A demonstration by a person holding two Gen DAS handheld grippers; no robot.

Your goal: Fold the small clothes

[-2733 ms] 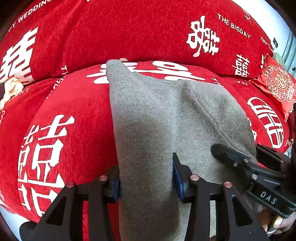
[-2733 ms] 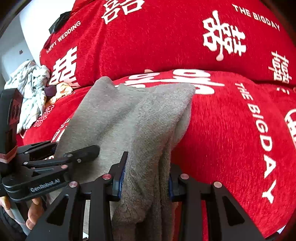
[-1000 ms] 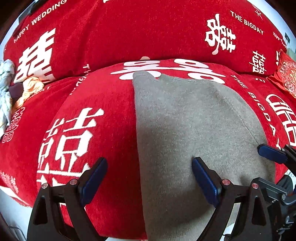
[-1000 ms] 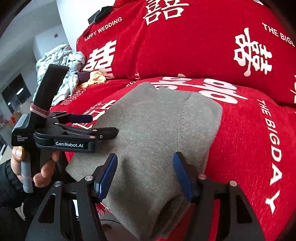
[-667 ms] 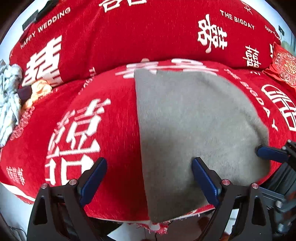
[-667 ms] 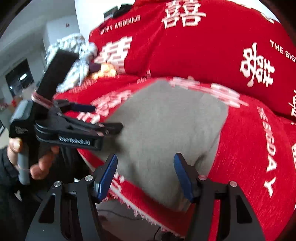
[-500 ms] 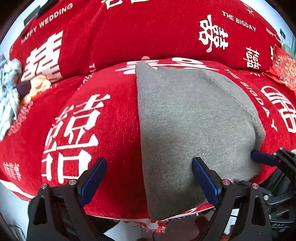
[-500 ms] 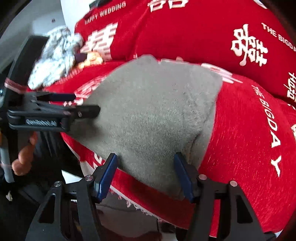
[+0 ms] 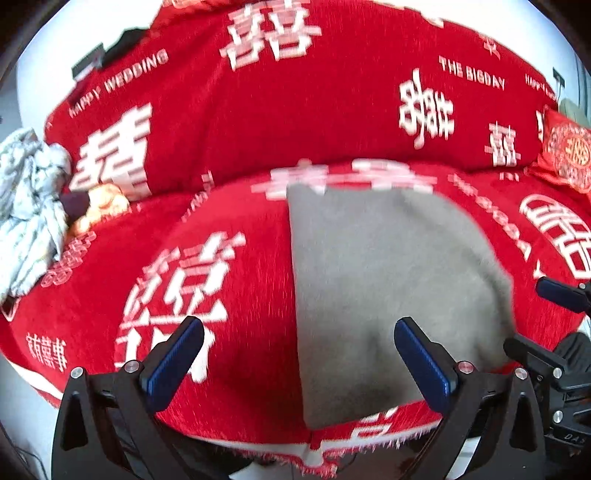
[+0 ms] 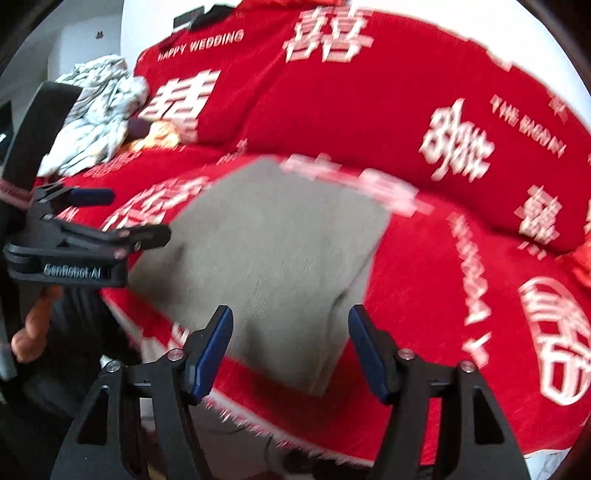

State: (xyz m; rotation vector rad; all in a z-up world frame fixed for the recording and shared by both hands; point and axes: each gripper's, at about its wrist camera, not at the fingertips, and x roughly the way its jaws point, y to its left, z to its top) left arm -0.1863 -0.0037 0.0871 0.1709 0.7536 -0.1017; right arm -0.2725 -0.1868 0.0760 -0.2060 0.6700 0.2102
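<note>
On the front of a red sofa seat cushion (image 9: 229, 229), at about 6 o'clock in both wrist views, one folded grey garment (image 9: 388, 280) was laid flat, its near edge reaching the fringed front edge of the cover. Two grippers were counted. The left gripper (image 9: 295, 354) was held with its two blue-padded fingers (image 9: 173, 358) spread wide apart and clamped on nothing; the garment's left edge was seen between them, and whether the right finger touched the cloth could not be told. The right gripper (image 10: 290, 347) was likewise held with its fingers (image 10: 210, 349) well apart, empty, the garment's near right corner being framed between them. In the right wrist view the left gripper was seen at 9 o'clock, one hand (image 10: 35, 325) being partly shown below it. In the left wrist view part of the right gripper was caught at 4 o'clock. One heap of pale crumpled clothes (image 9: 29, 218) was seen at 9 o'clock on the far left of the sofa, with an orange-yellow item (image 9: 103, 205) just beside it. One small red embroidered cushion (image 9: 565, 151) was seen at 2 o'clock. The sofa was covered in red cloth printed with white characters and English words such as "HAPPY WEDDING". A white wall (image 10: 110, 33) was seen behind the backrest at 11 o'clock. Both views were blurred.
</note>
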